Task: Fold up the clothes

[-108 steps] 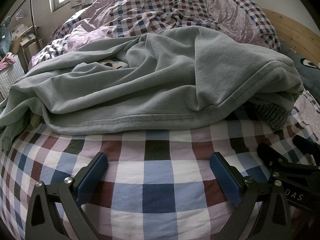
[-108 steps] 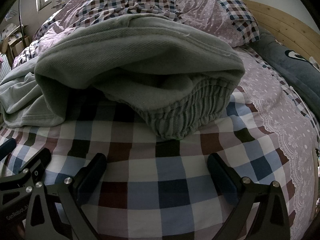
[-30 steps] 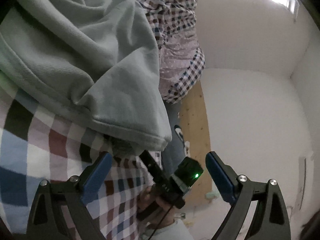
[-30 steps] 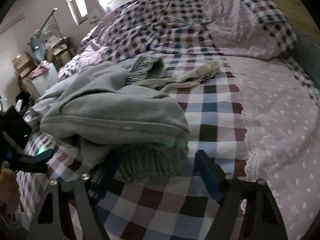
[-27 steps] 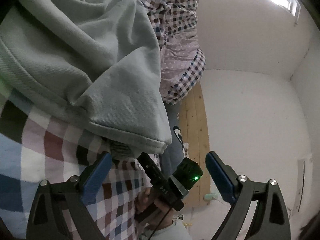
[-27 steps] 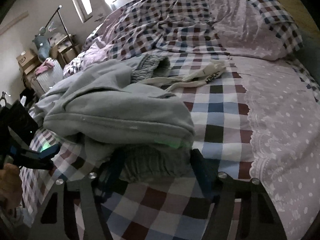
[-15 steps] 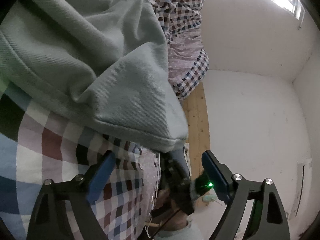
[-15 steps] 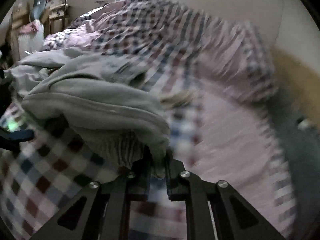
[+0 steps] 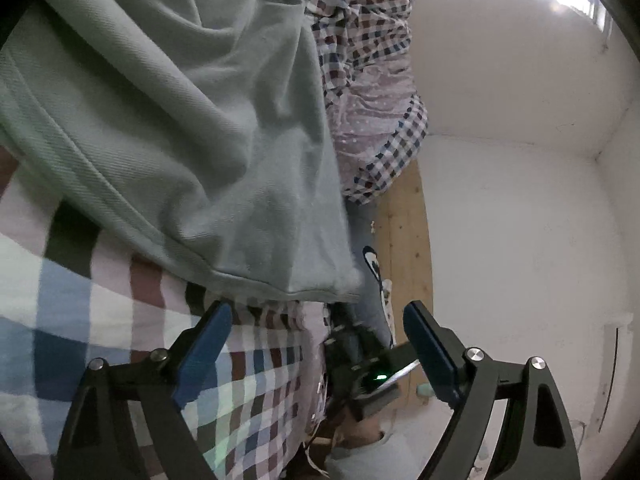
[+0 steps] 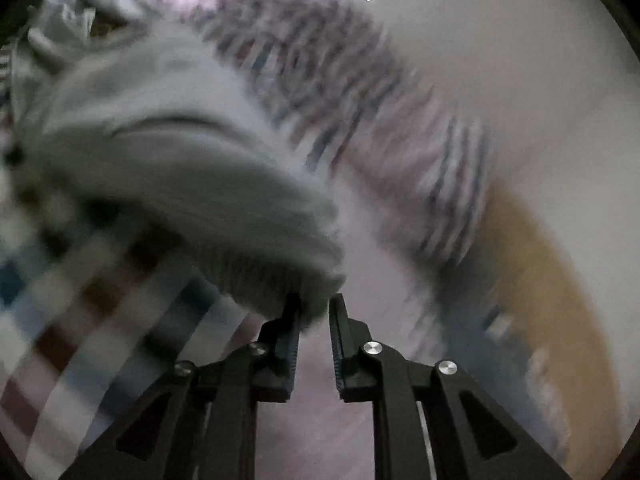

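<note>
The checked bedsheet [image 9: 60, 300] is spreading under everything, with a checked duvet [image 9: 360, 32] bunching beyond. The grey-green garment [image 9: 180, 120] is lying heaped on the sheet. The left gripper [image 9: 316, 344] is hovering just short of the garment's hem, its 2 jaws standing wide with nothing between them. The right gripper [image 10: 314, 312], jaws having just been closing, is pinching the garment's ribbed edge.

A moment ago the right gripper [image 10: 313, 312] stood wide around the ribbed edge of the grey-green garment [image 10: 192, 184]; its jaws have just been closing and now pinch that edge. The wrist has rolled, tilting the checked bedsheet [image 10: 80, 320].
</note>
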### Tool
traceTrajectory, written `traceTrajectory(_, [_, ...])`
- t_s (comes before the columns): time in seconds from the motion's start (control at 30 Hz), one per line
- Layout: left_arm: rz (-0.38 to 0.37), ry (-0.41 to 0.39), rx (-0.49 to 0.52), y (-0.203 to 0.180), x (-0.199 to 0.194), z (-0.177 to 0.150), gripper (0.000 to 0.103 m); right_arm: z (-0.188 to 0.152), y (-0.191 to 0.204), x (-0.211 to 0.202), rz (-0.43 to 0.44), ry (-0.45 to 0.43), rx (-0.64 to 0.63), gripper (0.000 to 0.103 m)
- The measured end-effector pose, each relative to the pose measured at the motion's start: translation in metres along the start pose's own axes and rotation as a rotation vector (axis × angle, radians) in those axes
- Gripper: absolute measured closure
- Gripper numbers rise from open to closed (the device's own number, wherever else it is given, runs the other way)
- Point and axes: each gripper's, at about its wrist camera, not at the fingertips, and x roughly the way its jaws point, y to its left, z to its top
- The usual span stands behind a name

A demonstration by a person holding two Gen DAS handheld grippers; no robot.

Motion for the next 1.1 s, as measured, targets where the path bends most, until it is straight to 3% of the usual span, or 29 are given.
traceTrajectory(0.1, [0.031,0.0,0.027,-0.002,-0.008,-0.001,0.013,-0.021,-0.002,-0.007,0.129,0.094,0.161,0.083])
traceTrajectory(0.17, [0.044,-0.01,0.039,-0.002,-0.012,-0.002,0.013,-0.03,-0.014,-0.019,0.239,0.094,0.331,0.071])
traceTrajectory(0.23, [0.059,-0.026,0.053,-0.005,-0.014,-0.006,0.013,-0.036,-0.032,-0.031,0.377,0.07,0.546,0.05])
traceTrajectory(0.37, [0.075,-0.064,0.074,-0.009,-0.024,-0.007,0.013,-0.041,-0.054,-0.027,0.597,0.026,0.936,0.04])
traceTrajectory(0.53, [0.077,-0.094,0.07,-0.007,-0.036,-0.005,0.013,-0.033,-0.063,0.005,0.755,-0.003,1.224,0.04])
traceTrajectory(0.63, [0.081,-0.121,0.059,-0.003,-0.049,-0.001,0.013,-0.028,-0.066,0.039,0.795,0.052,1.339,0.039])
traceTrajectory(0.73, [0.083,-0.144,0.042,0.004,-0.061,0.004,0.013,-0.023,-0.067,0.05,0.813,0.048,1.407,0.038])
traceTrajectory(0.9, [0.111,-0.172,0.033,0.013,-0.079,0.009,0.013,0.005,-0.069,0.044,0.778,0.006,1.349,0.04])
traceTrajectory(0.97, [0.123,-0.19,0.036,0.014,-0.086,0.011,0.013,0.016,-0.062,0.047,0.73,0.062,1.299,0.059])
traceTrajectory(1.0, [0.131,-0.202,0.038,0.014,-0.091,0.012,0.013,0.019,-0.059,0.047,0.708,0.084,1.28,0.08])
traceTrajectory(1.1, [0.161,-0.246,0.039,0.016,-0.107,0.015,0.013,0.023,-0.051,0.03,0.646,0.063,1.246,0.089])
